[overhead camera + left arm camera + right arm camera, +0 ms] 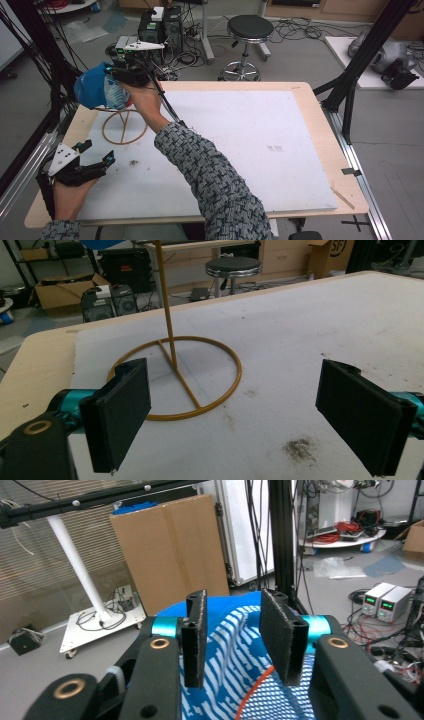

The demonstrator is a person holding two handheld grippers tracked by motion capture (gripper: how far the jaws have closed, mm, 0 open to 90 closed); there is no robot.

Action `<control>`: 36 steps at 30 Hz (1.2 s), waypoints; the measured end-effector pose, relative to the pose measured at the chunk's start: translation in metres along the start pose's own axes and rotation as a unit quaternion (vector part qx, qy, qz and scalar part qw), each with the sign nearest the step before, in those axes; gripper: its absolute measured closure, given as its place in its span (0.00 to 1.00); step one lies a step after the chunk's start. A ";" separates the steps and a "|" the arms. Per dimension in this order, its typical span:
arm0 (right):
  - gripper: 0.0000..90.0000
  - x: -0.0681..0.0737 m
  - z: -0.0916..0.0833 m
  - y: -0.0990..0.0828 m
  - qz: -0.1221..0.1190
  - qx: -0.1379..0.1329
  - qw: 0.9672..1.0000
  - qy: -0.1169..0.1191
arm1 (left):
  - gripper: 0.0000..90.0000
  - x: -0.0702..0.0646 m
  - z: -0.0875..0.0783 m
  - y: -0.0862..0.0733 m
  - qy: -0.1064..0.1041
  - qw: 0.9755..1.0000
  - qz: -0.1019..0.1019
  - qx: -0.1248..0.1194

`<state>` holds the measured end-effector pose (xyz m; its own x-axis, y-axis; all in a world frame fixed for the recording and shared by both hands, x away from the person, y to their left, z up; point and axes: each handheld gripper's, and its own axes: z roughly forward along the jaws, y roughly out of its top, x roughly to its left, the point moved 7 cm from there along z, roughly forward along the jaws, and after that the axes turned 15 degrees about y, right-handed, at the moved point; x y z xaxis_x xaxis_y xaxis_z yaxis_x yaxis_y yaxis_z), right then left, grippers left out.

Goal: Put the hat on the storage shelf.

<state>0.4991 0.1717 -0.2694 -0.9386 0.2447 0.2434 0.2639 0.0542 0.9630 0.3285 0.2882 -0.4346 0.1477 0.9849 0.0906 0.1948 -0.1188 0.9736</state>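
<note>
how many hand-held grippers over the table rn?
2. The left hand-held gripper sits open, low at the table's near-left corner. The right hand-held gripper is raised at the far-left edge, by the blue cap above the gold stand.

Little legible lettering anywhere.
Partial dark print, cut by the frame edge and reading roughly "SF", on a cardboard box [331, 254] at the top right of the left gripper view. Glowing green displays on two bench power supplies [384, 601] in the right gripper view, digits too small to read.
</note>
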 end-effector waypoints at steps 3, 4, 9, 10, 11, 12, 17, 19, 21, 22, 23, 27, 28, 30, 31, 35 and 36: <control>0.67 -0.004 -0.009 0.004 -0.002 -0.006 1.000 -0.008 | 0.16 0.000 0.000 0.000 0.000 1.000 0.000 0.000; 0.67 -0.004 -0.009 0.004 -0.002 -0.006 1.000 -0.008 | 0.16 0.000 0.000 0.000 0.000 1.000 0.000 0.000; 0.61 -0.011 -0.024 0.010 0.000 -0.015 1.000 -0.016 | 0.16 0.000 0.000 0.000 -0.002 1.000 0.000 0.000; 0.60 -0.012 -0.027 0.011 0.002 -0.017 1.000 -0.016 | 0.16 0.000 0.000 0.000 0.000 1.000 0.000 0.000; 0.60 -0.013 -0.030 0.012 0.000 -0.019 1.000 -0.019 | 0.16 0.000 0.000 0.000 0.000 1.000 -0.001 0.000; 0.58 -0.015 -0.035 0.013 0.000 -0.021 1.000 -0.023 | 0.16 0.000 0.000 0.000 0.000 1.000 -0.001 -0.001; 0.48 -0.029 -0.059 0.017 0.007 -0.037 0.998 -0.047 | 0.16 0.000 0.001 0.001 -0.001 1.000 0.002 0.000; 0.42 -0.036 -0.070 0.017 0.018 -0.049 0.997 -0.060 | 0.16 -0.001 0.002 0.001 -0.001 1.000 0.001 0.000; 0.41 -0.038 -0.074 0.017 0.022 -0.051 0.996 -0.063 | 0.16 -0.002 0.002 0.001 -0.002 1.000 0.001 0.000; 0.39 -0.041 -0.079 0.018 0.023 -0.052 0.996 -0.068 | 0.16 -0.002 0.002 0.001 -0.003 1.000 0.002 0.001; 0.38 -0.047 -0.089 0.018 0.027 -0.057 0.995 -0.080 | 0.16 -0.002 0.003 0.000 -0.003 1.000 0.002 0.001; 0.35 -0.056 -0.107 0.021 0.022 -0.069 0.992 -0.102 | 0.16 0.000 0.002 0.000 -0.001 1.000 0.001 -0.001; 0.34 -0.058 -0.112 0.021 0.021 -0.072 0.991 -0.108 | 0.16 0.000 0.002 0.001 0.000 1.000 0.000 -0.001; 0.33 -0.062 -0.122 0.022 0.020 -0.077 0.990 -0.119 | 0.16 0.000 0.002 0.001 0.000 1.000 0.000 -0.001; 0.33 -0.065 -0.128 0.023 0.019 -0.078 0.989 -0.123 | 0.16 0.000 0.002 0.001 -0.001 1.000 0.001 0.000; 0.28 -0.075 -0.155 0.023 0.019 -0.088 0.984 -0.155 | 0.16 -0.001 0.001 0.001 -0.002 1.000 0.002 0.001; 0.28 -0.075 -0.155 0.023 0.019 -0.088 0.984 -0.155 | 0.16 -0.001 0.001 0.001 -0.002 1.000 0.003 0.001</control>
<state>0.5408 0.0046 -0.2470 -0.8092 0.5277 0.2585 0.2286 -0.1226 0.9658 0.3298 0.2866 -0.4342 0.1523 0.9837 0.0957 0.1951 -0.1248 0.9728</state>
